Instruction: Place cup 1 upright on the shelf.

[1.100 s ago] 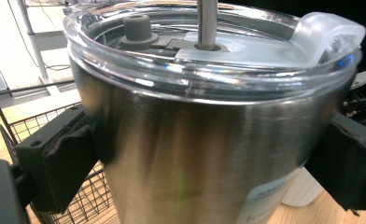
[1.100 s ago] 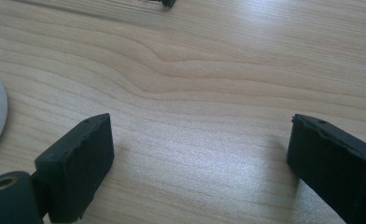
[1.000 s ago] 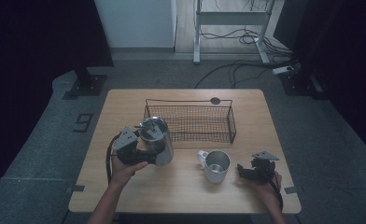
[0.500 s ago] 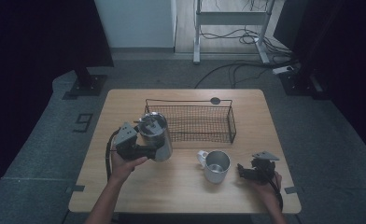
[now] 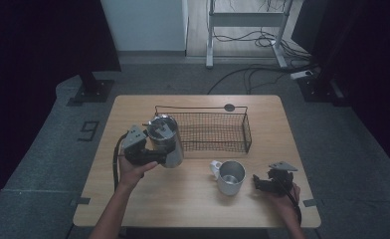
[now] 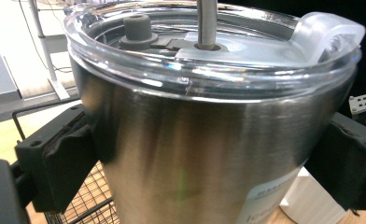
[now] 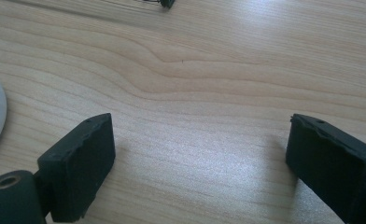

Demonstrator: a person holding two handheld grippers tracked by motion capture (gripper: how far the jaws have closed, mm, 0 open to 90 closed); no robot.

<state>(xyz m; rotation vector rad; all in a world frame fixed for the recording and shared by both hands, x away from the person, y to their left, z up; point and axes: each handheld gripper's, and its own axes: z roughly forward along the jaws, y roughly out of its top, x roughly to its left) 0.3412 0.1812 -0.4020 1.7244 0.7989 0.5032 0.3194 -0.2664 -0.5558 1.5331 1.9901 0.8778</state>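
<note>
High view shows us the left gripper (image 5: 155, 154) clamping the steel tumbler (image 5: 165, 141) beside the wire basket (image 5: 218, 132); left gripper view adds its clear lid (image 6: 209, 42); right gripper (image 7: 200, 163) gapes over bare tabletop (image 7: 209, 79).

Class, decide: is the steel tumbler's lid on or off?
On. The clear lid sits in the tumbler's rim, with a straw through it.

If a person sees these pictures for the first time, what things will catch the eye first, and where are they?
First comes the shiny steel tumbler with its clear lid, clamped in the left tongs at the table's left, beside the black wire basket. Next is the white mug standing alone near the front edge. To its right, the right tongs rest open on the bare wooden table.
</note>
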